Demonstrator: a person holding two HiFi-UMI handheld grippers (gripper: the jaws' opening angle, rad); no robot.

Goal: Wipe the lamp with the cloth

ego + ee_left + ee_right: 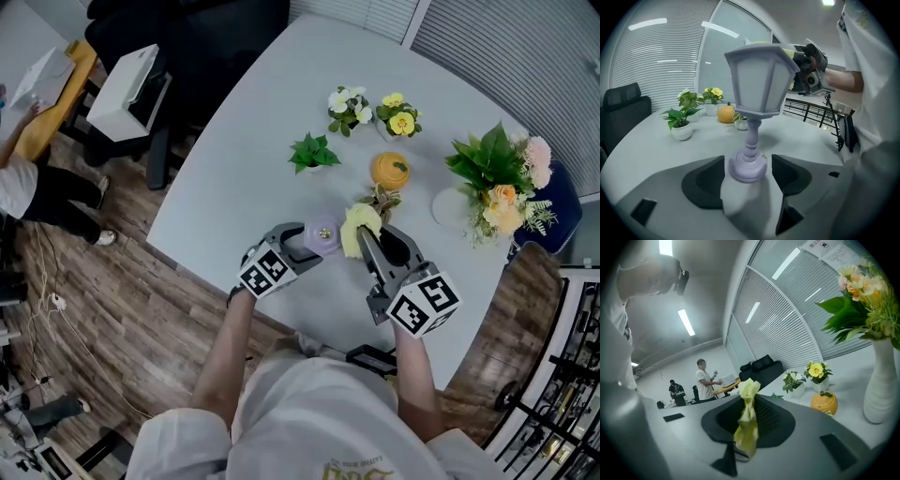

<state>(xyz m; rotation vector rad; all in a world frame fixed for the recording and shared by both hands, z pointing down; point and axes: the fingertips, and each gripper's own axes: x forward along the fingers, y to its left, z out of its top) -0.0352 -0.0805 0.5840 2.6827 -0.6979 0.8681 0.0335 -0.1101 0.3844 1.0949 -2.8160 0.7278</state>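
The left gripper's point(748, 161) jaws stood spread to either side of the lamp's round base point(746, 171), with a thin gap showing at each pad, so nothing was clamped. The right gripper's point(754, 404) jaws were pressed together on the yellow cloth point(746, 427), a bunched strip with its tuft poking out past the tips.

The lamp point(761, 77) stood upright on the pale table point(244, 169), near the edge closest to the person. In the head view the cloth sat just beside the lamp's top on the right; whether it touched the shade could not be told.

The step in hand looked like the start of the wipe, and doing it well probably hung on the base. The lamp was top-heavy on a slim stem, so a sideways push at the shade could tip it. The left jaws would do best to close on the base first, or at least fence it closely.

The right gripper should lead with the soft tuft and keep its hard tips off the panels (little cloth stuck out beyond them). Light strokes running down each face would suit better than scrubbing across.

A small potted plant point(313, 152), an orange pot point(390, 170) and a vase of flowers point(497, 183) stood further back, well apart from the work.
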